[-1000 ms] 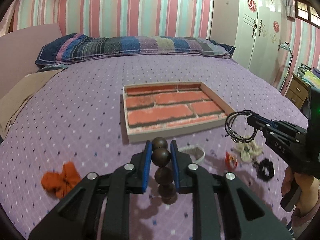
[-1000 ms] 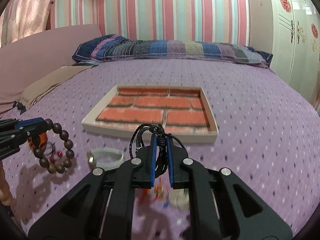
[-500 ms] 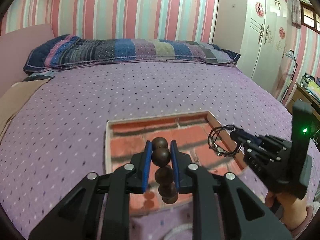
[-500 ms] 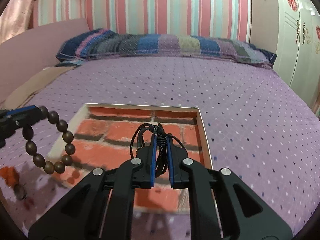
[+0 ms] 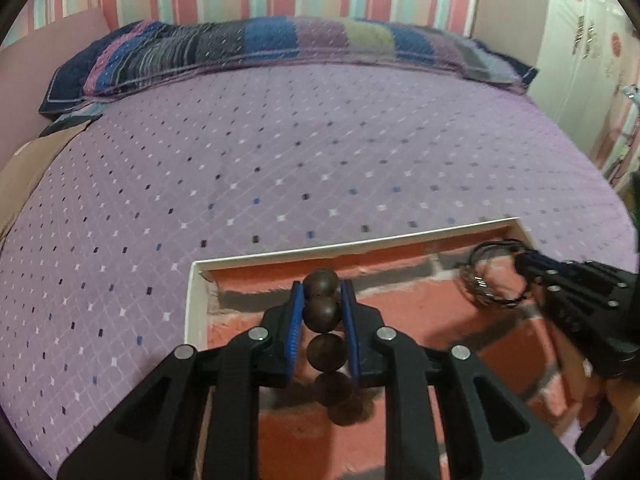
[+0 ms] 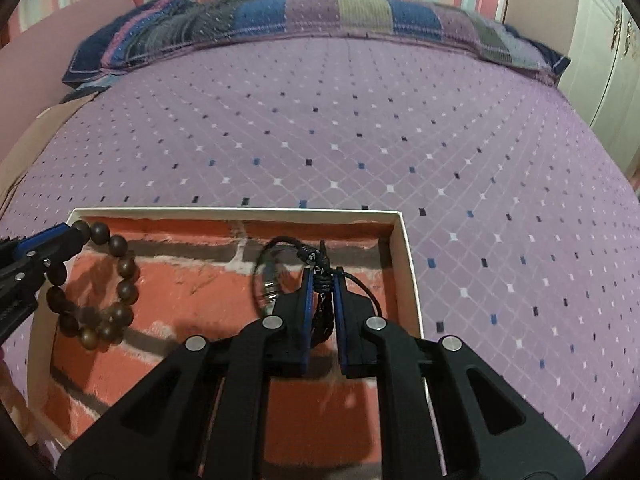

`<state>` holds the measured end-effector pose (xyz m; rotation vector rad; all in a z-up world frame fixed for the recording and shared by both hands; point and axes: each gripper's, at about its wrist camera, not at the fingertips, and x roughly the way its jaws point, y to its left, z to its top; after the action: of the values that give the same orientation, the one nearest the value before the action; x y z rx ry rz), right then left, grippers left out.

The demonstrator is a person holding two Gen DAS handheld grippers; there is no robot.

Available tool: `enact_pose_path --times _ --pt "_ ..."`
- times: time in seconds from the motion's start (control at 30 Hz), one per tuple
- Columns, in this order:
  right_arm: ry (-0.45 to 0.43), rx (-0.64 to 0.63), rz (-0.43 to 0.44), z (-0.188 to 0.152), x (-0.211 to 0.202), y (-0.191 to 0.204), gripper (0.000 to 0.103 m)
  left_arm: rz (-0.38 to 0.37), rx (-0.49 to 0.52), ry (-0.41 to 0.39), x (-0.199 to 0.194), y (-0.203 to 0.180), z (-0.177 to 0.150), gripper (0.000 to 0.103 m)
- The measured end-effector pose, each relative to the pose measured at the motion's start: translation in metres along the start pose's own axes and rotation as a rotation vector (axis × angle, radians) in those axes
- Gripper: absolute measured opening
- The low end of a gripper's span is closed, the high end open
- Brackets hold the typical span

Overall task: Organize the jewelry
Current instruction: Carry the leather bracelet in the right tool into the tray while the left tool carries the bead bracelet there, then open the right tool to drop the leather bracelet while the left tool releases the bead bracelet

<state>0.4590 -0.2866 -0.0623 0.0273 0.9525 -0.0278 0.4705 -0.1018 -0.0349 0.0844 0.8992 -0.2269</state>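
Left wrist view shows the left hand-held gripper (image 5: 322, 312) clenched on a brown wooden bead bracelet (image 5: 325, 346), with one bead squeezed between its blue pads and the other beads hanging down below. The bracelet hangs over the near left part of a shallow white tray (image 5: 195, 304) that has a red brick picture inside. The tray sits on a purple bed (image 5: 280, 152) with small diamond dots. Right wrist view shows the right hand-held gripper (image 6: 320, 280) clenched on a black cord bracelet (image 6: 296, 276), which has a small silver piece on its loop. This bracelet is held over the far right part of the same tray. Both bracelets look like they are above the tray floor, and the lowest beads may be close to it, but I cannot tell if they touch. I think the step now is to put each bracelet down in the tray. To do it well, each gripper should go down slowly until its bracelet lies on the brick floor, then let go gently. The two bracelets should stay apart, so the cord does not tangle with the beads.
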Motion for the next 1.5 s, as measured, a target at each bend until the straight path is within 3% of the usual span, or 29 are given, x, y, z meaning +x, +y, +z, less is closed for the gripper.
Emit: enact_pose_path --times 0.3,0.43,0.47,0.53,0.6,0.67,0.7,0.73,0.87,1.03,1.2,1.5 --pt "0.118 0.033 -0.011 0.01 0.034 -0.006 0.011 0.077 0.0 0.094 0.039 0.012 -0.006 0.02" --pt "0.127 0.028 -0.012 0.008 0.04 -0.006 0.011 0.089 -0.008 0.113 0.046 0.016 -0.008 0.021" --pt "0.126 0.025 -0.013 0.008 0.039 -0.006 0.013 0.092 -0.007 0.112 0.045 0.016 -0.009 0.021" --pt "0.128 0.016 0.003 0.007 0.037 -0.004 0.035 0.096 -0.005 0.109 0.043 0.017 -0.009 0.021" --pt "0.114 0.002 -0.008 0.008 0.031 -0.002 0.04 0.093 -0.004 0.103 0.039 0.016 -0.009 0.021" --pt "0.095 -0.005 0.008 0.008 0.021 -0.001 0.041 0.089 0.005 0.082 0.029 0.014 -0.01 0.032" --pt "0.083 -0.007 0.02 0.007 0.014 -0.001 0.043 0.086 0.008 0.06 0.02 0.012 -0.009 0.047" --pt "0.068 -0.008 0.025 0.006 0.005 -0.002 0.045 0.086 0.007 0.042 0.013 0.012 -0.009 0.055" --pt "-0.011 -0.006 0.03 -0.003 -0.035 -0.007 0.062 0.023 -0.009 -0.039 -0.033 0.011 -0.01 0.062" --pt "-0.139 0.029 0.013 -0.027 -0.099 -0.018 0.088 0.011 -0.027 -0.173 -0.102 0.012 -0.023 0.087" --pt "-0.251 0.068 -0.024 -0.056 -0.156 -0.022 0.099 0.033 -0.047 -0.257 -0.159 0.019 -0.059 0.095" --pt "-0.374 0.047 -0.037 -0.126 -0.237 -0.01 0.099 0.072 -0.069 -0.318 -0.233 0.031 -0.126 0.099"
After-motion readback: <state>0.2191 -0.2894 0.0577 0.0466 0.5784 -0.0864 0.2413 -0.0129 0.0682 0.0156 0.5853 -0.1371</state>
